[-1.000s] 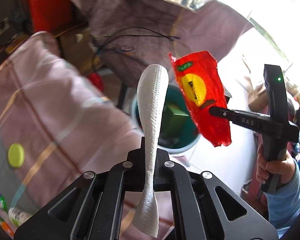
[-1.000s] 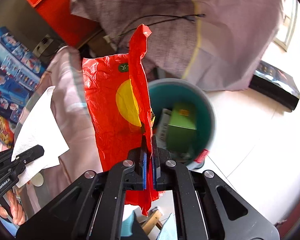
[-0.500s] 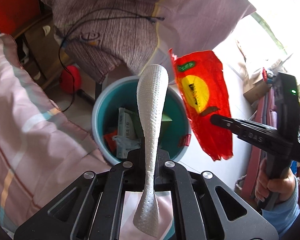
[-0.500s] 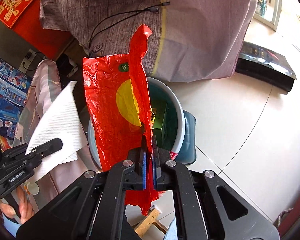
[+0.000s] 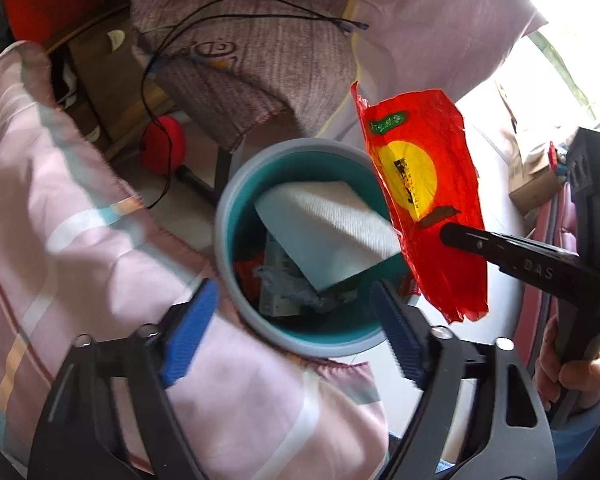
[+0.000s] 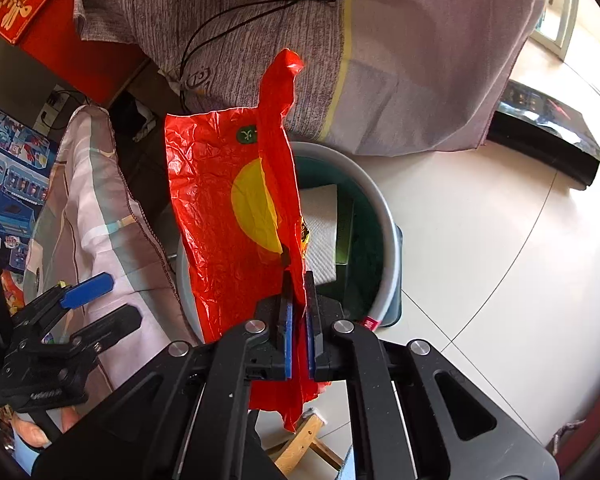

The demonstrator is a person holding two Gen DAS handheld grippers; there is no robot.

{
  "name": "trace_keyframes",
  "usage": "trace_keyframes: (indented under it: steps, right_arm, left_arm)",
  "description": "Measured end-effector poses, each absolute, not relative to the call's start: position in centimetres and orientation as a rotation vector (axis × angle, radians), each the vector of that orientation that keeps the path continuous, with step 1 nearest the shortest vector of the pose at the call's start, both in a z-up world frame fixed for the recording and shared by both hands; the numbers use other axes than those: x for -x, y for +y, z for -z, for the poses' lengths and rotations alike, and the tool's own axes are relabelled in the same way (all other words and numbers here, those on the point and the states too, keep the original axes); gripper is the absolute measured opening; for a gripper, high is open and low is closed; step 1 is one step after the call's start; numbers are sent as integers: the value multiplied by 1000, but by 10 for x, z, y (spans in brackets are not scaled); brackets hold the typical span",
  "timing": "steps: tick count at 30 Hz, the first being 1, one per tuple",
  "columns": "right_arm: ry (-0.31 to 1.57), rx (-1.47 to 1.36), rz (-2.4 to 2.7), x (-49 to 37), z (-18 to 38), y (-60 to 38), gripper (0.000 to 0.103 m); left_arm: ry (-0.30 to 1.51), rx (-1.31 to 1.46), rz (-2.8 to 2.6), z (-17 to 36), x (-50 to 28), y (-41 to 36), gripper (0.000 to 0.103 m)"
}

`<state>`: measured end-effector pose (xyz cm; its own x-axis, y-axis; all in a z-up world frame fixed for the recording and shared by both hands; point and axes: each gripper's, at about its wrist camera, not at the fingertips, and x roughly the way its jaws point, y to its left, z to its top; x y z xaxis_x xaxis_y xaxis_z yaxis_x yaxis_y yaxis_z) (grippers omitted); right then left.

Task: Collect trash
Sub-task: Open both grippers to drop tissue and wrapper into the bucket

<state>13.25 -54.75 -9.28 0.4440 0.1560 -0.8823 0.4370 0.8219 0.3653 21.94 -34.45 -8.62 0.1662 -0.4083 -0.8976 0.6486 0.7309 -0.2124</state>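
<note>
A teal bin with a grey rim point(image 5: 236, 200) point(image 6: 384, 216) stands on the floor and holds assorted trash. A white paper towel point(image 5: 332, 228) point(image 6: 320, 232) lies tilted inside it. My left gripper point(image 5: 292, 324) point(image 6: 100, 300) is open and empty just above the bin's near rim. My right gripper point(image 6: 298, 304) point(image 5: 446, 234) is shut on a red wrapper with a yellow circle point(image 6: 228, 216) point(image 5: 424, 200) and holds it upright over the bin's right side.
A pink striped cloth point(image 5: 80, 240) point(image 6: 92, 216) hangs at the bin's left. A grey cloth point(image 5: 240, 60) point(image 6: 340, 48) with a black cable drapes behind it. A red ball point(image 5: 162, 144) lies on the floor. White tiled floor point(image 6: 500, 240) lies to the right.
My left gripper has opened and let go of the paper towel, which has dropped into the bin. The right gripper still holds the red wrapper, now closer over the bin.
</note>
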Motion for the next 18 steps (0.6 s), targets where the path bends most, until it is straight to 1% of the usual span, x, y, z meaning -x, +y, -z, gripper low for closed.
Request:
trace_keyframes:
  steps: [3, 5, 7, 8, 9, 11, 13, 14, 15, 17, 18]
  right_arm:
    - [1129, -601, 176, -142, 96, -539, 7]
    - [1138, -595, 165, -147, 98, -532, 8]
    - [1155, -586, 150, -156, 101, -523, 10]
    - [1158, -585, 146, -158, 102, -520, 18]
    - [1164, -584, 142, -162, 103, -515, 37]
    - [1162, -574, 146, -166, 102, -509, 57]
    - [1160, -562, 148, -169, 99, -504, 60]
    - [1162, -560, 152, -170, 97, -503, 70]
    - [1162, -561, 158, -170, 96, -503, 75]
    - [1155, -558, 172, -168, 90, -502, 75]
    - [1157, -553, 181, -166, 88, -502, 78]
  left_arm:
    - [1168, -222, 758, 80, -215, -327, 91]
    - [1163, -205, 753, 76, -214, -315, 92]
    - [1162, -183, 751, 72, -213, -305, 92]
    - [1161, -173, 750, 71, -213, -300, 93]
    - [1161, -167, 748, 70, -213, -297, 94]
    - [1158, -156, 744, 69, -213, -290, 94]
    - [1157, -150, 741, 68, -214, -285, 94]
    - [1157, -147, 741, 68, -214, -283, 94]
    - [1158, -142, 741, 68, -214, -282, 94]
    - [1162, -130, 745, 67, -213, -278, 94]
    - [1163, -127, 747, 67, -213, -277, 94]
